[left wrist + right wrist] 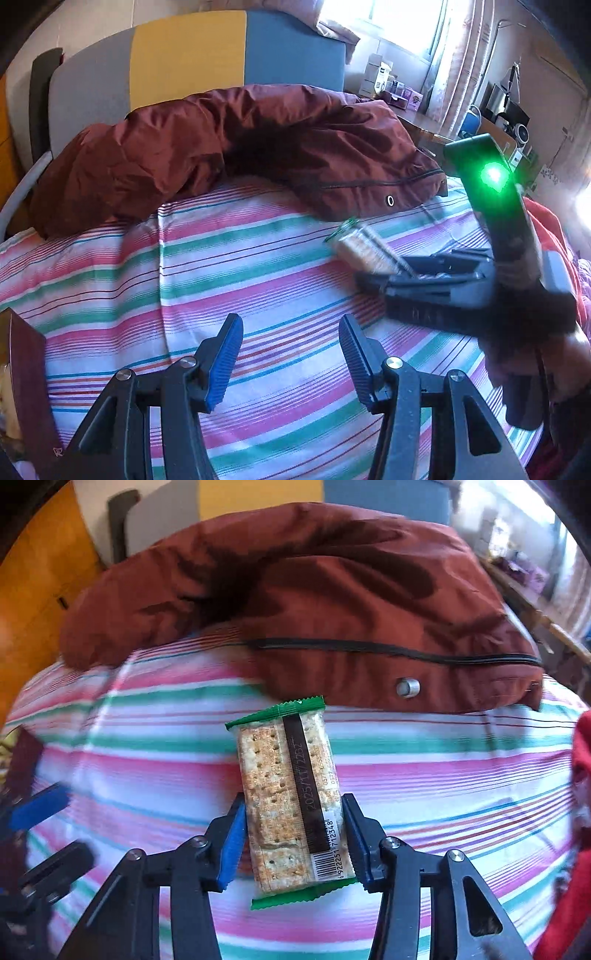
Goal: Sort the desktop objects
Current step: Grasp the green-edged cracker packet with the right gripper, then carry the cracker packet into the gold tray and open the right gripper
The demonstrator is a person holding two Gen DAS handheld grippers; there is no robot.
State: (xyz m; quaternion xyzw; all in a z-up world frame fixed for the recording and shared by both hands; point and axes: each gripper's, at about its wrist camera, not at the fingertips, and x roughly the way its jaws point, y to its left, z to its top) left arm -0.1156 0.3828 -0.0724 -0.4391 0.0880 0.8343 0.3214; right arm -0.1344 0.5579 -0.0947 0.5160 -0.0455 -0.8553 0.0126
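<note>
I hold the cracker packet (291, 797) lengthwise in my right gripper (293, 843), I think so that the long sides sit flat against both pads. The pads press on its lower half, above the striped bedsheet (461, 775), near the maroon jacket (314, 590). My left gripper (290, 363) hangs half spread and empty; the packet looks blurred from there.

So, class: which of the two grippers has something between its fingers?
The right gripper: a green-ended cracker packet sits clamped between its blue pads. The left gripper has only striped bedding showing in its gap.
</note>
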